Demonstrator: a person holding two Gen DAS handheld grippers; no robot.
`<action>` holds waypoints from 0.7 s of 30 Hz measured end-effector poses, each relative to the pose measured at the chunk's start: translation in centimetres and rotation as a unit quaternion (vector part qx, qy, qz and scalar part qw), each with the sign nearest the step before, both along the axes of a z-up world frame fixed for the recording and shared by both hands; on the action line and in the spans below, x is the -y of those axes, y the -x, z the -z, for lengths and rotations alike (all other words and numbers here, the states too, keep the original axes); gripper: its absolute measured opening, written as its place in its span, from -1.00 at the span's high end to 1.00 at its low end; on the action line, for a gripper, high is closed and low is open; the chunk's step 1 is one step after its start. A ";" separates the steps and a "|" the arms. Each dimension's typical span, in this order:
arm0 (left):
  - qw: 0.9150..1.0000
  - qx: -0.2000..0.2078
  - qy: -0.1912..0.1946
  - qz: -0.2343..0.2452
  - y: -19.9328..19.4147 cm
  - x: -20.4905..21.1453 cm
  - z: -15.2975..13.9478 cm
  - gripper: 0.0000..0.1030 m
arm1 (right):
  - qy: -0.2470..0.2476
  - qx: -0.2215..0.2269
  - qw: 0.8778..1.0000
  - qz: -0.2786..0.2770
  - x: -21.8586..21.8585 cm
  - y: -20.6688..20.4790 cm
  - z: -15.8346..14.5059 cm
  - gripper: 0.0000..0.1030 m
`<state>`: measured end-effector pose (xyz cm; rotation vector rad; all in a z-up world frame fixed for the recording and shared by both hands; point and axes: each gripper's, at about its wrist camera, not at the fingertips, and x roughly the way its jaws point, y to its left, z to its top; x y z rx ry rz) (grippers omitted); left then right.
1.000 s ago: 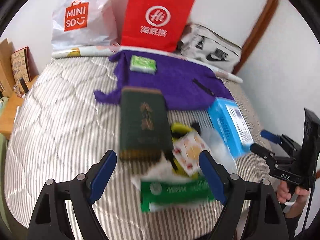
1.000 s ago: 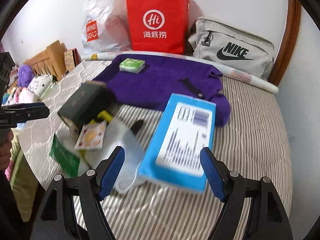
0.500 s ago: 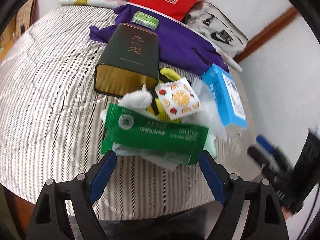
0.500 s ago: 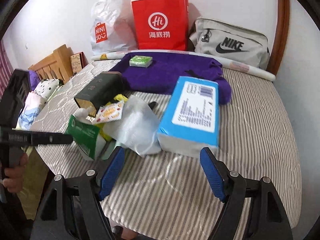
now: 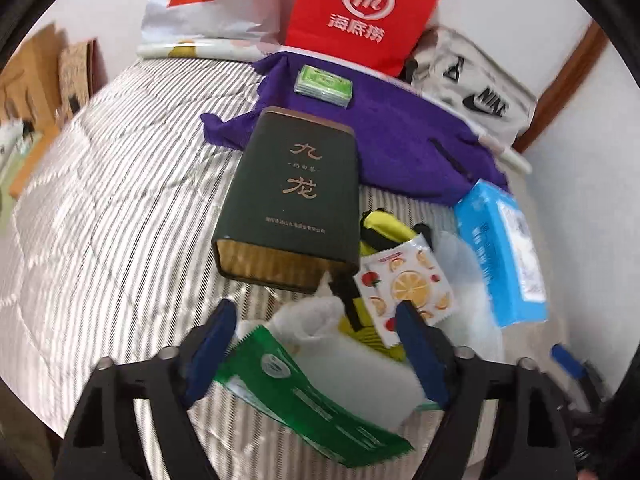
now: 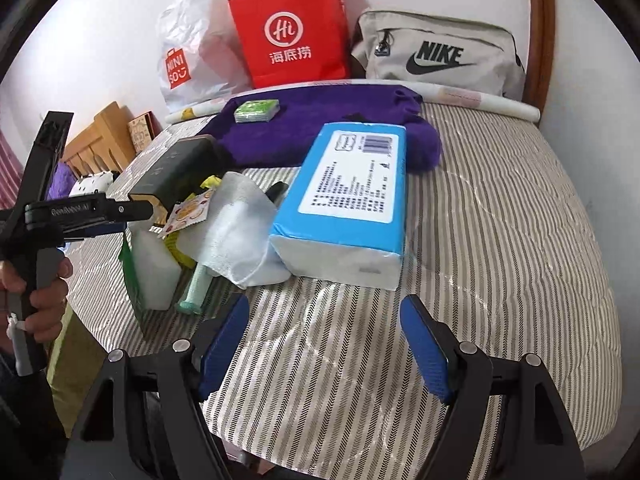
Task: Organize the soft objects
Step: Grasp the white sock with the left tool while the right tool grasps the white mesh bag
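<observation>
A pile lies on the striped bed: a green tissue pack (image 5: pixel 304 396), crumpled white tissue (image 5: pixel 312 316), a fruit-print sachet (image 5: pixel 408 284), a dark green tin (image 5: pixel 292 196), a blue tissue pack (image 6: pixel 352 192) and a white cloth (image 6: pixel 236 228). My left gripper (image 5: pixel 316 356) is open, its fingers on either side of the green pack, seen from the side in the right wrist view (image 6: pixel 112 216). My right gripper (image 6: pixel 324 348) is open and empty, just short of the blue pack. A purple towel (image 6: pixel 320 120) carries a small green pack (image 6: pixel 256 110).
A red paper bag (image 6: pixel 292 40), a white Miniso bag (image 6: pixel 192 56) and a grey Nike bag (image 6: pixel 440 52) stand against the wall behind the bed. A wooden bed frame (image 6: pixel 100 136) and soft toys are at the left. The bed edge runs close below the grippers.
My left gripper has come down low over the pile, so the green pack now sits between its fingers. My right gripper has edged closer to the blue pack.
</observation>
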<state>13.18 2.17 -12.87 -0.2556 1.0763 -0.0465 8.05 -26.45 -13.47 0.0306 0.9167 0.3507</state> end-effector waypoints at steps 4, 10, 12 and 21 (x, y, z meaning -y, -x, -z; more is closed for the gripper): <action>1.000 -0.004 -0.015 0.024 -0.3 0.1 0.7 0.30 | -0.005 -0.007 1.000 0.004 0.1 -0.2 0.5 -0.50; 0.999 0.035 0.018 0.016 0.1 -1.8 -0.6 0.43 | -0.002 -0.010 1.000 0.002 -0.4 -0.5 0.8 -0.50; 0.999 0.042 0.026 0.018 0.2 -2.4 -1.1 0.43 | -0.007 -0.010 1.000 -0.002 -0.6 -0.5 0.7 -0.50; 0.996 0.056 0.064 -0.004 0.4 -5.6 -1.9 0.43 | 0.004 0.027 0.998 -0.055 -5.1 -1.0 -1.2 -0.50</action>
